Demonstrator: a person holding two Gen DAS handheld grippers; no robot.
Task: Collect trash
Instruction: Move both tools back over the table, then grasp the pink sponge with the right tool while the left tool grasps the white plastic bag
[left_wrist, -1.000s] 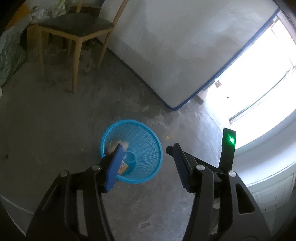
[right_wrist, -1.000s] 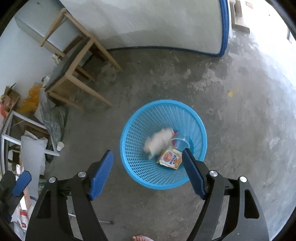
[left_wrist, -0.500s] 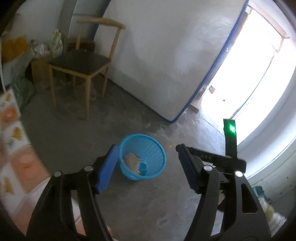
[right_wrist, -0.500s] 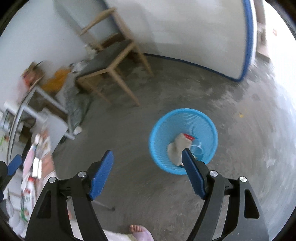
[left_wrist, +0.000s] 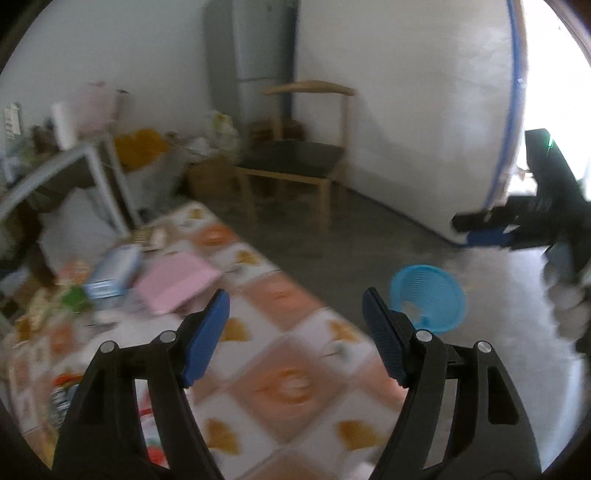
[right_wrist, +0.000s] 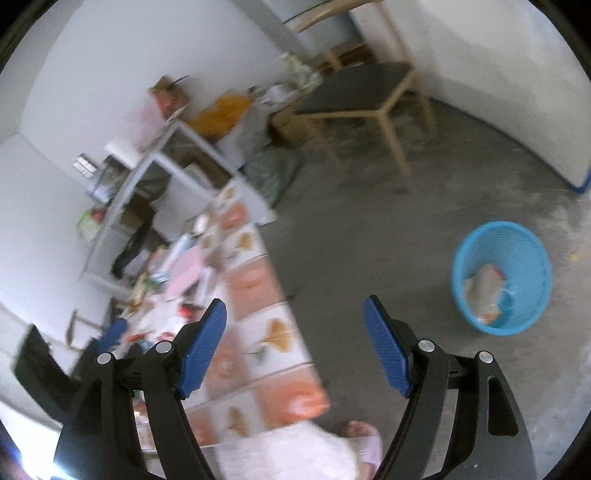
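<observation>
Sitting on the concrete floor off the counter's edge, the blue mesh wastebasket holds wrappers; remaining litter clutters the counter's far end, so both the left hand-held gripper and right hand-held gripper gape empty, ready for pickup.

Daylight glare at right, motion blur throughout, dark fisheye edges

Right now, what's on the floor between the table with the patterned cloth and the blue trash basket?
Only bare grey concrete floor separates the patterned table from the blue basket, clearest in the right wrist view.
</observation>
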